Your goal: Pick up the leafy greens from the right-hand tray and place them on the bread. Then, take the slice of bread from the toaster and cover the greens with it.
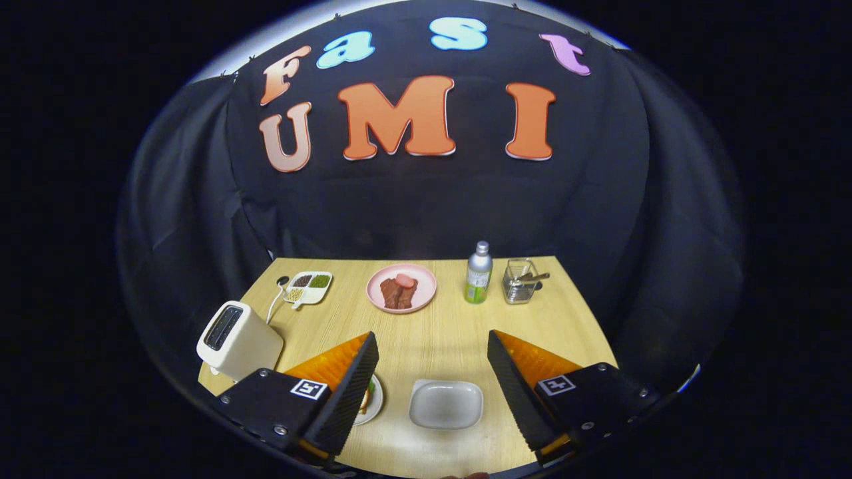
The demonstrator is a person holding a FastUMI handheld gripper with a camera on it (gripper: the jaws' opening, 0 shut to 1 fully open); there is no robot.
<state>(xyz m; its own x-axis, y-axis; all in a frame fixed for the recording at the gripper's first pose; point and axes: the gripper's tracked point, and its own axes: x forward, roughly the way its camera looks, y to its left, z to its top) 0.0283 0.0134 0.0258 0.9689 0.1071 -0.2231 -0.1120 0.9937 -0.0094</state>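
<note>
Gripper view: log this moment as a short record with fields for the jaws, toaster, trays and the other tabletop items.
gripper: jaws wide open, holding nothing, above the table's near edge
toaster: white, beside the left finger; slot contents cannot be told
white tray: between the fingers, looks empty
small plate: partly hidden by the left finger, holds food with some green
pink plate: far side, meat slices
also far side: divided dish, bottle, clear container

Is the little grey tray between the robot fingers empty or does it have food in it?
Empty. The grey tray shows only its bare inside, no greens. The gripper is open, its fingers wide apart either side of the tray.
</note>
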